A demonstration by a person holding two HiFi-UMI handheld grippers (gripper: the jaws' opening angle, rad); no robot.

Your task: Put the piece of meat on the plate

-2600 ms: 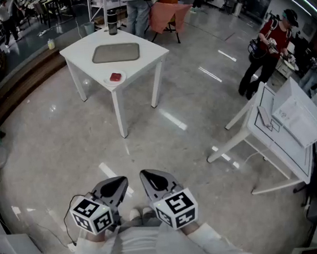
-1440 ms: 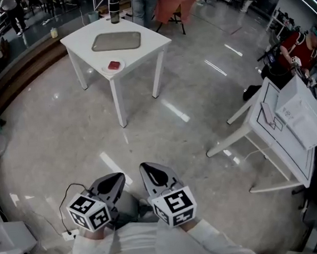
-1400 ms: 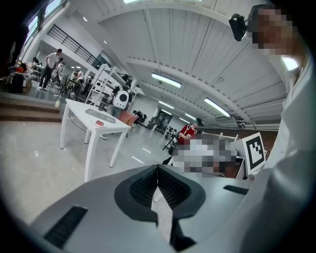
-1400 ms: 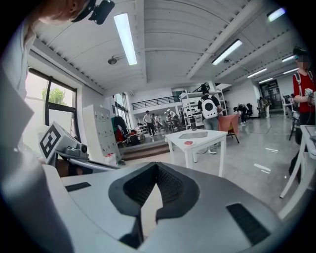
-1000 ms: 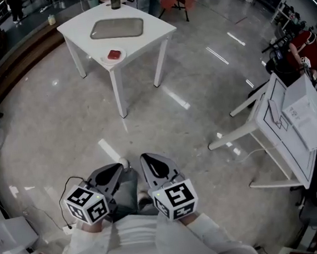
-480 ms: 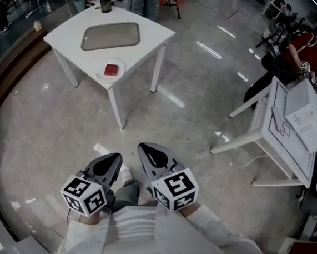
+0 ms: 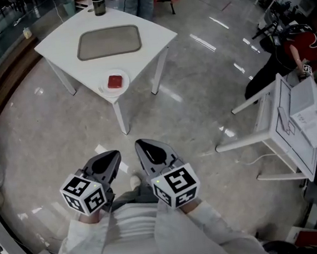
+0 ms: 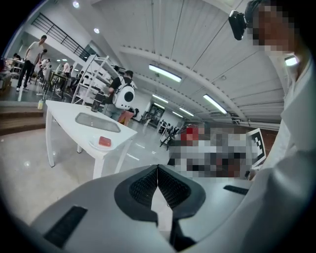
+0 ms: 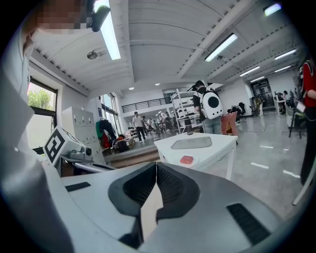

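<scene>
Left gripper (image 7: 112, 157) and right gripper (image 7: 144, 147), jaws pressed together, empty, well short of the table (image 7: 150, 38). Meat (image 7: 115, 81) sits on the plate (image 7: 124, 76) at the near corner (seemingly placed already). Best to step close before opening.

We are in a large open hall, a lab or workshop rather than a home. A polished grey floor (image 7: 47, 134) fills the head view, with a white counter (image 7: 155, 37) at upper centre. In the gripper views, long strip lights (image 8: 165, 73) cross a high ceiling, metal shelving racks (image 8: 91, 79) rise at centre left, grey lockers (image 9: 79, 126) stand at the left, and people (image 9: 210, 106) move about behind.
</scene>
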